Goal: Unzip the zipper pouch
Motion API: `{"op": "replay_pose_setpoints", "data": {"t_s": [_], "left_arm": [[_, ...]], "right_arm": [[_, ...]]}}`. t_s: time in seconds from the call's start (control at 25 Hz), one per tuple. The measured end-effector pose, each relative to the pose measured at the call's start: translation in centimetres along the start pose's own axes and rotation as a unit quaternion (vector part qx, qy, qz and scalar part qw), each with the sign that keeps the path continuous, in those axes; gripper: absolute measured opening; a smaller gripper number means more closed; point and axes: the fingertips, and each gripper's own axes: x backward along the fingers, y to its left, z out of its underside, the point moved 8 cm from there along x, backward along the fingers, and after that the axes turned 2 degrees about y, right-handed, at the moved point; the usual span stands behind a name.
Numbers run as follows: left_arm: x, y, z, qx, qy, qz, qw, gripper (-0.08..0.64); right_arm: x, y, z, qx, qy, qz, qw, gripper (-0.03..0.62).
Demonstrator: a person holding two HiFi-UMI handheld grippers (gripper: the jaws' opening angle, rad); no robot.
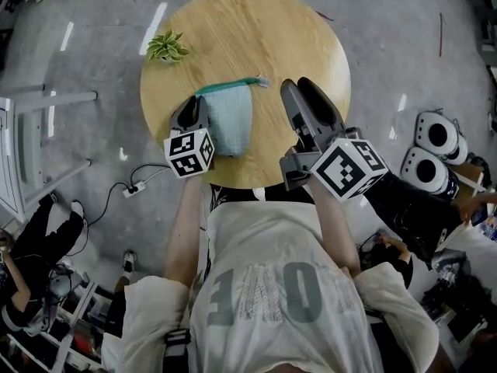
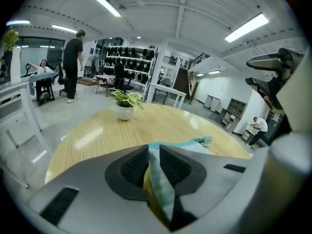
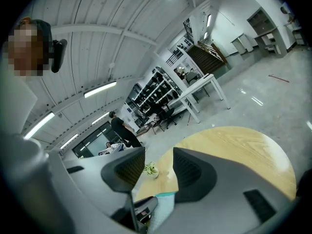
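A pale teal zipper pouch (image 1: 231,119) lies on the round wooden table (image 1: 256,29). Its teal zipper runs along the far edge, and the pull tab (image 1: 262,81) is at the right end. My left gripper (image 1: 190,107) is shut on the pouch's left edge; in the left gripper view the fabric (image 2: 157,174) is pinched between the pads. My right gripper (image 1: 299,86) hovers just right of the pouch, near the pull tab, open with nothing between its fingers. In the right gripper view the pouch (image 3: 163,206) shows low between the open jaws.
A small potted plant (image 1: 167,47) stands at the table's far left. The table's near edge (image 1: 248,183) is close to the person's body. A power strip and cable (image 1: 136,186) lie on the floor at left. White devices (image 1: 435,150) sit on the floor at right.
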Motion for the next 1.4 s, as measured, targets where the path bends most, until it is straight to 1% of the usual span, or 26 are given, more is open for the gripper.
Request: {"op": "replay_pose_setpoints", "data": {"t_s": [0.04, 0.08, 0.2, 0.32, 0.44, 0.52, 0.56, 0.64, 0.72, 0.84, 0.92, 0.96, 1.04, 1.12, 1.28, 1.4], "left_arm": [[0.0, 0.1, 0.0, 0.002, 0.000, -0.001, 1.0000, 0.061], [0.0, 0.1, 0.0, 0.004, 0.001, -0.003, 1.0000, 0.102], [0.4, 0.3, -0.9, 0.002, -0.013, -0.014, 0.9998, 0.130], [1.3, 0.2, -3.4, -0.009, -0.049, -0.022, 0.9985, 0.135], [3.4, -0.5, -7.8, -0.030, -0.103, -0.026, 0.9939, 0.135], [5.3, -1.2, -11.4, -0.052, -0.152, -0.033, 0.9865, 0.135], [6.4, -1.7, -13.2, -0.064, -0.179, -0.036, 0.9811, 0.133], [8.7, -2.8, -16.8, -0.090, -0.234, -0.044, 0.9670, 0.110], [11.4, -4.2, -19.9, -0.112, -0.286, -0.054, 0.9500, 0.076], [15.3, -6.3, -23.1, -0.134, -0.346, -0.069, 0.9262, 0.048], [17.6, -7.6, -24.2, -0.146, -0.372, -0.075, 0.9135, 0.038], [18.5, -8.3, -24.3, -0.153, -0.381, -0.077, 0.9087, 0.034], [20.0, -9.3, -24.1, -0.164, -0.390, -0.083, 0.9024, 0.029], [21.3, -9.9, -23.5, -0.166, -0.394, -0.092, 0.8990, 0.028], [22.4, -10.3, -22.2, -0.155, -0.394, -0.097, 0.9009, 0.028], [22.4, -10.4, -21.8, -0.155, -0.392, -0.100, 0.9014, 0.028]], "right_arm": [[0.0, 0.0, 0.1, 0.001, 0.000, 0.000, 1.000, 0.173], [0.1, 0.0, 0.1, 0.002, 0.000, 0.000, 1.000, 0.173], [0.4, 0.2, -0.1, 0.010, -0.007, -0.006, 1.000, 0.173], [0.7, 0.6, -1.2, 0.030, -0.023, -0.011, 0.999, 0.173], [1.1, 1.6, -3.1, 0.063, -0.043, -0.012, 0.997, 0.173], [1.3, 2.4, -4.5, 0.097, -0.058, -0.011, 0.994, 0.173], [1.3, 2.8, -5.1, 0.115, -0.066, -0.010, 0.991, 0.173], [1.1, 3.5, -6.1, 0.148, -0.083, -0.012, 0.986, 0.172], [1.0, 4.5, -7.0, 0.177, -0.098, -0.017, 0.979, 0.167], [0.9, 6.2, -8.1, 0.217, -0.121, -0.025, 0.968, 0.144], [1.1, 7.3, -8.6, 0.245, -0.140, -0.026, 0.959, 0.107], [1.3, 7.7, -8.6, 0.259, -0.149, -0.024, 0.954, 0.085], [1.7, 8.5, -8.6, 0.285, -0.162, -0.024, 0.944, 0.054], [1.9, 9.1, -8.5, 0.302, -0.171, -0.027, 0.937, 0.041], [2.8, 9.4, -8.0, 0.323, -0.182, -0.023, 0.928, 0.029], [3.5, 9.0, -7.5, 0.326, -0.180, -0.018, 0.928, 0.029]]}}
